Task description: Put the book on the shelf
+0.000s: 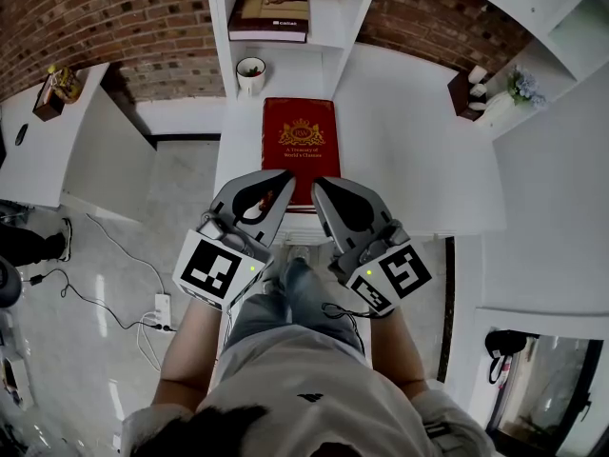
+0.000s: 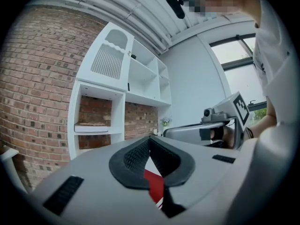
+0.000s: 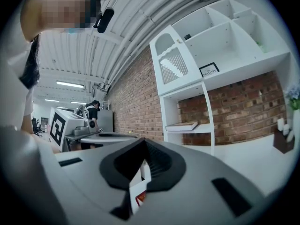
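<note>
Red hardcover book [image 1: 301,150] with gold crest, flat on white bench [image 1: 409,150]; left gripper [image 1: 285,177] and right gripper [image 1: 319,185], both closed and empty, at the book's near edge.

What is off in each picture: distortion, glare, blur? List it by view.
Head view: the fisheye bows the white shelf and the brick wall; the light is even and the red book is sharp. Left gripper view: black corners, and the window is washed out. Right gripper view: the same black rim, the ceiling lights glare, and the shelf uprights curve.
</note>
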Available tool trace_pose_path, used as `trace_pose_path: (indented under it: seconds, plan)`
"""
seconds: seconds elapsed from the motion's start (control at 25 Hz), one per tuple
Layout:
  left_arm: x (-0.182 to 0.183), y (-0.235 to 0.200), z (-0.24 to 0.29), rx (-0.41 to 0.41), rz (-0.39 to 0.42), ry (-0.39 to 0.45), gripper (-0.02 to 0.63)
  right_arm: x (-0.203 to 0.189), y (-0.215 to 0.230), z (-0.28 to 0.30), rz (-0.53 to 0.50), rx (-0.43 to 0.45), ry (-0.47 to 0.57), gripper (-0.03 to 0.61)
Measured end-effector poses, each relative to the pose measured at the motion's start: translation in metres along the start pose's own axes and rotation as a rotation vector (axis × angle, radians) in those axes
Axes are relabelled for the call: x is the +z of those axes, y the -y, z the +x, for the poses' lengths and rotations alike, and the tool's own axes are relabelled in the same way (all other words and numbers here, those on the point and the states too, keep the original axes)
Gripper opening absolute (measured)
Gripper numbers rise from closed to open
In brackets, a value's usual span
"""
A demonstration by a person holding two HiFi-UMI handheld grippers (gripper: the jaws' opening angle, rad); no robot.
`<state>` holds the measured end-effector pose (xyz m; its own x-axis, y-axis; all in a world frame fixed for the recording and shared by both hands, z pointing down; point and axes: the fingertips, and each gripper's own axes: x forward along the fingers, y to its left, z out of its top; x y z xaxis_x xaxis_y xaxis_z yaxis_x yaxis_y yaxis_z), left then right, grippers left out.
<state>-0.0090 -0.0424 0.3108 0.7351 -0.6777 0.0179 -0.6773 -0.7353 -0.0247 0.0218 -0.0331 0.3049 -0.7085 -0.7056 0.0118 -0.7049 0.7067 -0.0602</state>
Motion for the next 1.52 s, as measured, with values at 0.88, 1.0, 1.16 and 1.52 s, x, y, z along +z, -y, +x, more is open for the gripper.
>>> trace_pose_path:
  seconds: [0.88, 1.0, 1.16, 1.52]
  plan:
    - [-0.11, -0.013, 0.0, -0.004, -0.054, -0.18, 0.064, -0.101, 0.058, -0.026, 0.107, -0.112, -0.192, 0.021]
    - [-0.126, -0.016, -0.003, 0.002, -0.073, -0.215, 0.078, -0.117, 0.062, -0.032, 0.119, -0.122, -0.23, 0.05]
    - [-0.144, -0.021, -0.008, 0.019, -0.097, -0.249, 0.083, -0.136, 0.067, -0.039, 0.136, -0.141, -0.271, 0.055]
    - [-0.168, -0.026, -0.015, 0.037, -0.121, -0.28, 0.112, -0.166, 0.076, -0.051, 0.165, -0.157, -0.33, 0.074]
